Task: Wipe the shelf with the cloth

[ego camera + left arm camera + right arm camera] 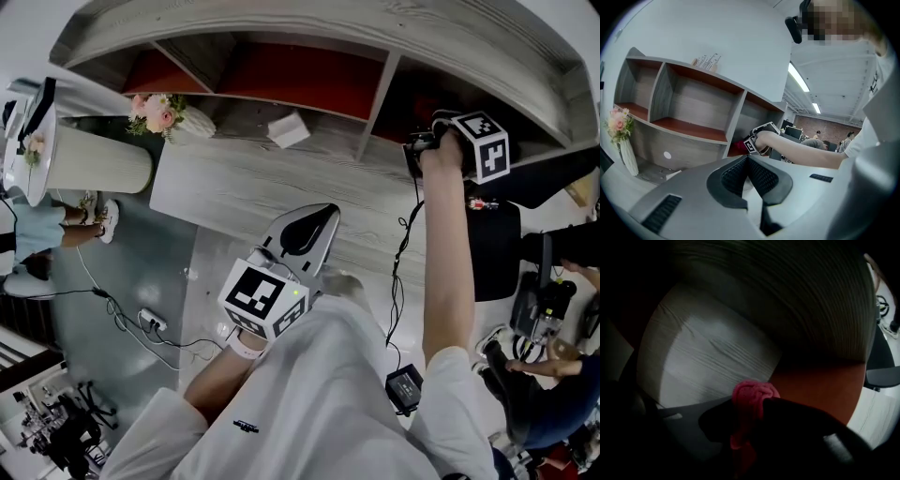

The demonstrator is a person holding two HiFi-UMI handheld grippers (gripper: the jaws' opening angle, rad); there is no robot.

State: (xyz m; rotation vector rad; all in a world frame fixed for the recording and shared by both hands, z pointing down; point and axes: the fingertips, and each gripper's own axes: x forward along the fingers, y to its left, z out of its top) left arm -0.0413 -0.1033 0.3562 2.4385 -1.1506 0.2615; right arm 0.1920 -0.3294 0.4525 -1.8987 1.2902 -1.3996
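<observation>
Deep inside the right-hand compartment of the shelf (281, 23), my right gripper (751, 405) is clenched on the pink cloth (749, 393). The cloth is bunched into a knot between the two dark jaws, and a strip of it hangs down in the gap below. Just beyond the cloth I see the reddish-brown compartment floor (825, 385), with the grey wood-grain wall (708, 357) to its left. I cannot tell whether the cloth touches either surface. On the head view my right forearm (445, 253) is stretched forward, and the gripper's front end is out of sight inside the compartment.

My left gripper (314, 220) is close to my body, above the near part of the grey desktop (234, 187). Its jaws are pressed together with nothing between them, and they point toward the shelf. A small white box (288, 129) lies on the desktop near the shelf's base. A white vase (192, 124) of pink flowers stands at the desktop's left end.
</observation>
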